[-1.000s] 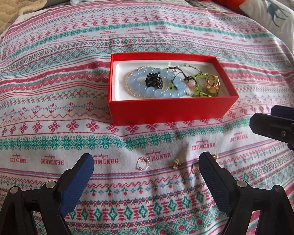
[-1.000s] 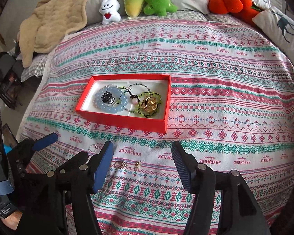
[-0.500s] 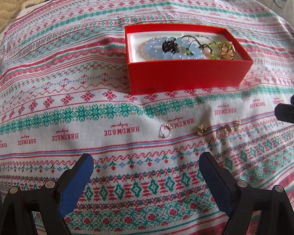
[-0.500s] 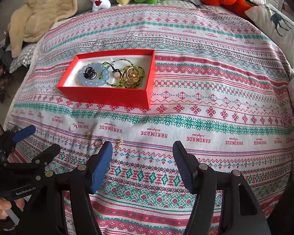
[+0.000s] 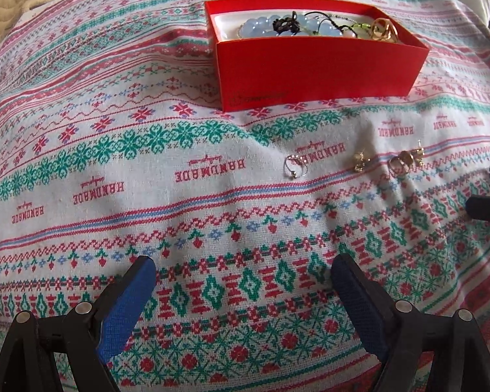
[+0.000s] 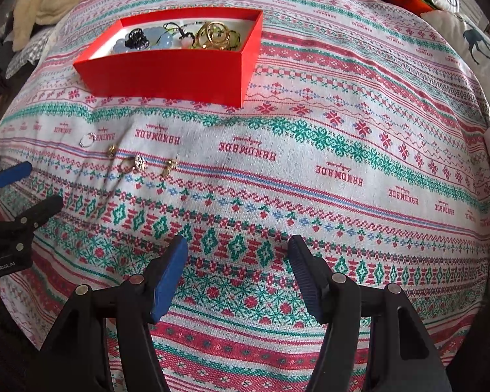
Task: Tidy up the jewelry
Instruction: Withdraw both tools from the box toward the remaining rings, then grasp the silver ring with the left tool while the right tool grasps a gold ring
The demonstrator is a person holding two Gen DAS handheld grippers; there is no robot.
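Rings and earrings lie loose in a row on the patterned bedspread [image 5: 147,196] just in front of the red box [image 5: 317,75]: a silver ring [image 5: 295,165], a gold stud [image 5: 359,160], a gold cluster [image 5: 405,160]. Each probably needs a steep, narrow pinch without snagging cloth (the weave wrinkles nearby). Left gripper [image 5: 243,290] and right gripper [image 6: 236,272] both hang with jaws apart, empty. Beads [image 5: 261,27] already crowd the box.

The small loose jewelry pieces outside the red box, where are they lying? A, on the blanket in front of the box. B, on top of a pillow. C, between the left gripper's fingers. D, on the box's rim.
A: the silver ring and the gold pieces lie in a row on the patterned blanket, in front of the red box.
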